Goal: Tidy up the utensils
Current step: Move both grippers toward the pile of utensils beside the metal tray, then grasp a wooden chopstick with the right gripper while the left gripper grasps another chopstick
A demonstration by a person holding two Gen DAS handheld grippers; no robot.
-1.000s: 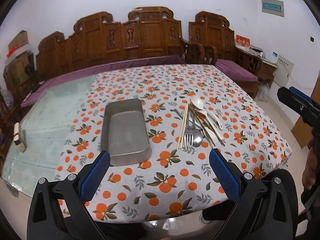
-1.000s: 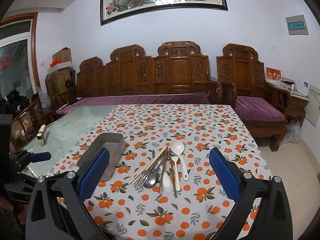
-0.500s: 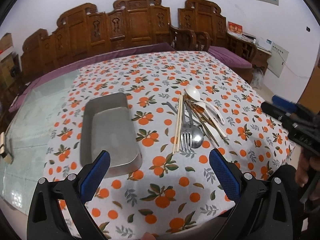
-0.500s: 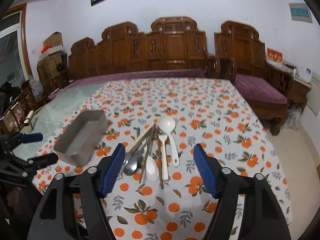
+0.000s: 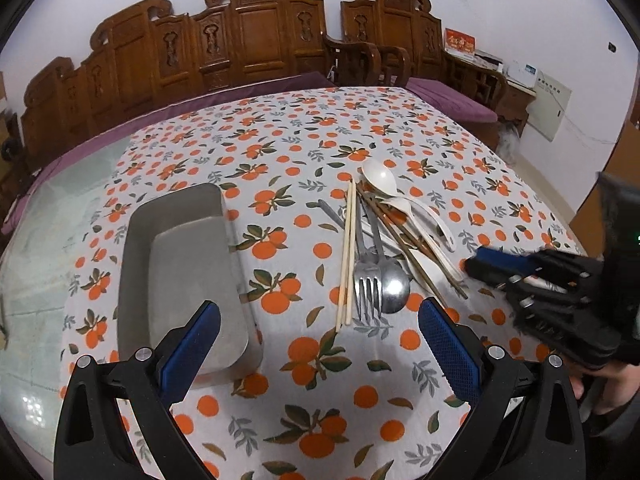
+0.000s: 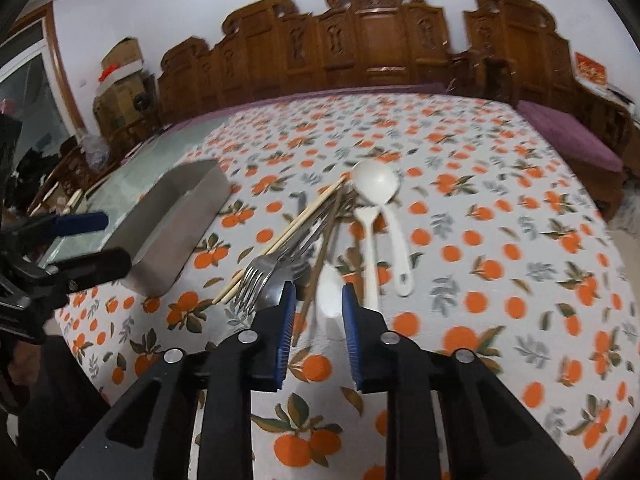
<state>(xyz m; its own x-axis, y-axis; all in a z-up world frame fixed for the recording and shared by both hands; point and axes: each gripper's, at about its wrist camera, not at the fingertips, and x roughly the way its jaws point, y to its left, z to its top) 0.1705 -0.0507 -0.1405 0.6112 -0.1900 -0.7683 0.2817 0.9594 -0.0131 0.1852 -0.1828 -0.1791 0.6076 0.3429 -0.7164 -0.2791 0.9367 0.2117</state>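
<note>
A pile of utensils lies on the orange-print tablecloth (image 5: 304,152): pale chopsticks (image 5: 347,256), a metal fork (image 5: 367,284), a metal spoon (image 5: 394,286), dark chopsticks (image 5: 404,236) and white plastic spoons (image 5: 380,178). An empty metal tray (image 5: 180,264) sits left of them. My left gripper (image 5: 318,338) is open, low over the near table edge. My right gripper (image 6: 318,302) is narrowed around the bowl of a white spoon (image 6: 330,292), pads apart from it. The fork (image 6: 256,276) and a large white spoon (image 6: 374,184) lie ahead.
Carved wooden benches (image 5: 256,36) with purple cushions (image 5: 452,100) run behind the table. The left part of the table is bare glass (image 5: 44,232). The right gripper's body (image 5: 560,292) hovers at the table's right edge. Cardboard boxes (image 6: 120,68) stand at far left.
Both grippers have dropped closer to the table. The right gripper has narrowed its fingers and moved in over the near end of the utensil pile.
</note>
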